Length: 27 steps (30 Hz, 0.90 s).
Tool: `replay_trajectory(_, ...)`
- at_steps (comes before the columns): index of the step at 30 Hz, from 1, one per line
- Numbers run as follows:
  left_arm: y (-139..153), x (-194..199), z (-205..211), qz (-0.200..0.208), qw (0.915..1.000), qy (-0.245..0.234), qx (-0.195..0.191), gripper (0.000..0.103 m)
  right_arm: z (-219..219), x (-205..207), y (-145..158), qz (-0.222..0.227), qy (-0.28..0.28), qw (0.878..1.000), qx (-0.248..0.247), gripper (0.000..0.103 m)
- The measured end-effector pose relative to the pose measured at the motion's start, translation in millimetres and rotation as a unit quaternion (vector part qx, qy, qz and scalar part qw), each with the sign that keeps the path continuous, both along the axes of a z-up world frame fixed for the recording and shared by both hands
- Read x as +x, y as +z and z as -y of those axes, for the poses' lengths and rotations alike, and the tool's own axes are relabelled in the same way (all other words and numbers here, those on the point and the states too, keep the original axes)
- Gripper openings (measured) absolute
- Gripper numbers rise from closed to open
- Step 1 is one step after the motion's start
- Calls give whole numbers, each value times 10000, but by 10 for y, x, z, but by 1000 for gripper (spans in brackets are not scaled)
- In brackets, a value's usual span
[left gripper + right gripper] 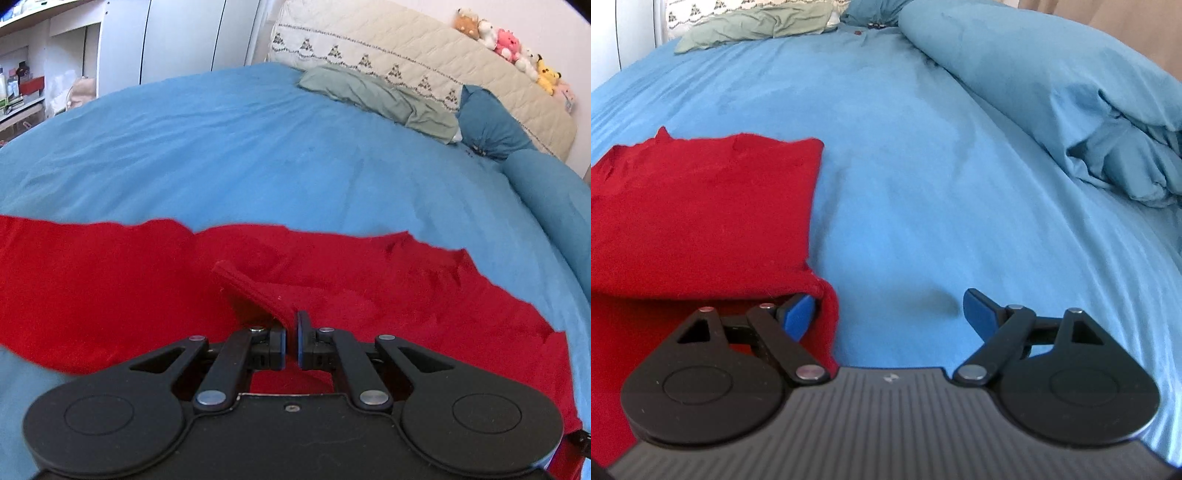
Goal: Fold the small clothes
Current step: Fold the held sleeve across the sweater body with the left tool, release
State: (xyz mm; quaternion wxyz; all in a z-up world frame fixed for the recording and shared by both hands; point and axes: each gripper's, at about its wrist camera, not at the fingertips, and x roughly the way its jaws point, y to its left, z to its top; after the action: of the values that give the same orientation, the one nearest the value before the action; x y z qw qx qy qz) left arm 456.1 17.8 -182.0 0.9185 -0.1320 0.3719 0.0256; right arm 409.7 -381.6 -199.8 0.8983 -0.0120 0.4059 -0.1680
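Left gripper (291, 334) pinched on red garment (110, 295) hem; right gripper (890, 314) wide open, empty, w/ its left finger touching the garment's right edge.

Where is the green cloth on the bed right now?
The green cloth lies crumpled at the far end of the blue bedsheet, against the cream headboard cover; in the right wrist view it sits top left.

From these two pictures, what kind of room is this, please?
Most likely a bedroom. A red garment lies on a bed with a blue sheet, a quilted headboard carries a row of plush toys, and a bunched blue duvet sits alongside.
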Motion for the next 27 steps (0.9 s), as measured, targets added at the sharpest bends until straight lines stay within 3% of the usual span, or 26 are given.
replay_trajectory(2,58,-44,-33,-101,9999,61,16,14,-4,-38,11,-106,-21,9999,-28,100)
replay_trajectory(5,78,-225,-164,-282,9991,223,202,31,1,-88,81,-264,-44,9996,31,100)
replay_trajectory(9,248,-433,-290,-359,9972,440,491,38,-103,-253,322,-114,352,9993,57,101)
replay_trajectory(11,399,-488,-273,-181,9981,325,490,52,-206,-270,473,209,807,9960,335,103)
replay_trajectory(14,506,-370,-150,32,9989,-271,378,69,-372,-125,524,395,1446,9844,918,103)
replay_trajectory(18,242,-13,50,-229,9970,-689,262,71,-613,184,277,194,1698,9778,1212,103)
replay_trajectory(22,-118,162,199,-578,9916,-936,680,71,-548,281,-7,-234,1324,9836,1207,103)
replay_trajectory(24,-183,139,198,-474,9911,-1007,735,74,-414,179,-51,-6,1309,9813,1411,103)
replay_trajectory(27,-200,132,214,-521,9895,-1081,809,75,-414,117,-80,16,1559,9799,1241,103)
